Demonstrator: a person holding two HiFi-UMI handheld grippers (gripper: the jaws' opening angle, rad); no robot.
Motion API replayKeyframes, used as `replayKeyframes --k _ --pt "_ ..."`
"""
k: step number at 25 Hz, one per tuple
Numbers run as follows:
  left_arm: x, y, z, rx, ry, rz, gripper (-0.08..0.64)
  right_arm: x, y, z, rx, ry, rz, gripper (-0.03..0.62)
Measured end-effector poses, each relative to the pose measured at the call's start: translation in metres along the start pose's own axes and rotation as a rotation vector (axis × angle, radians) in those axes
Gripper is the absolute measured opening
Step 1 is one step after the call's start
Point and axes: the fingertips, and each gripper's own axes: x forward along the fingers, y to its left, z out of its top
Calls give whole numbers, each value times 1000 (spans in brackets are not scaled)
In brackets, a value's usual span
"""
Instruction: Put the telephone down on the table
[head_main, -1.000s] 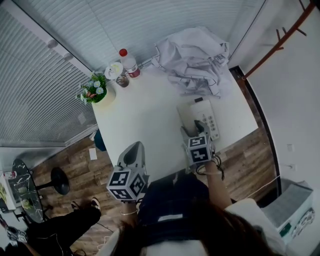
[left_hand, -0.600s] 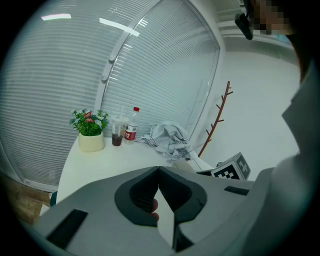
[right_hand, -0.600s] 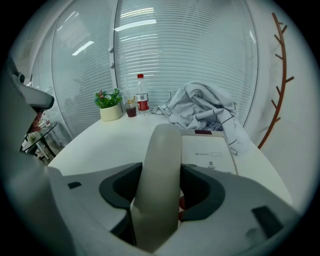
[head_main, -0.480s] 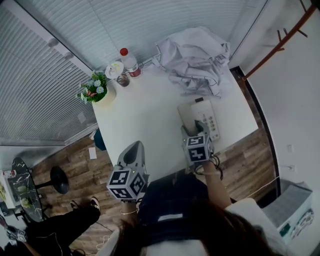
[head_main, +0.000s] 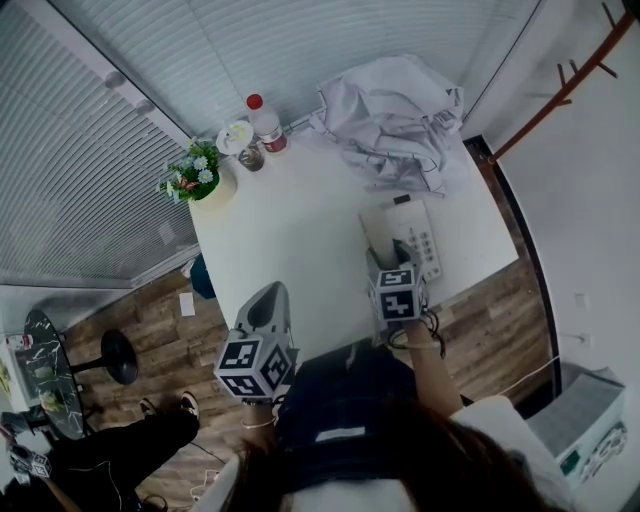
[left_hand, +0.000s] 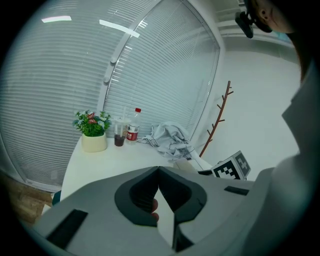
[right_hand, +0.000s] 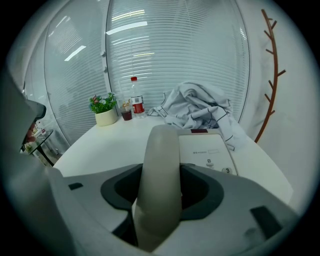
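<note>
A beige telephone (head_main: 418, 232) lies at the right side of the white table (head_main: 290, 240). Its handset (right_hand: 160, 165) rests along the left of the base (right_hand: 207, 150) and runs lengthwise between the jaws of my right gripper (head_main: 393, 258). Those jaws are closing around it, and I see no firm press on it in the right gripper view. My left gripper (head_main: 268, 298) hangs over the table's near edge, off to the left of the phone, with nothing in it. In the left gripper view its tips (left_hand: 158, 170) meet.
A crumpled white cloth (head_main: 392, 112) lies at the back right, just beyond the phone. A potted plant (head_main: 196, 180), a dark cup (head_main: 250, 157) and a red-capped bottle (head_main: 266, 124) stand along the back left. A coat stand (head_main: 560, 78) rises at the right.
The head view has shifted slightly. My right gripper stays over the handset and the left gripper has not moved.
</note>
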Motion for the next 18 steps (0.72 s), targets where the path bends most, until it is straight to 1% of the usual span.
replayKeyframes --k 18 --pt "-12 -4 1 -1 -29 11 0 -12 -2 14 12 -56 6 215"
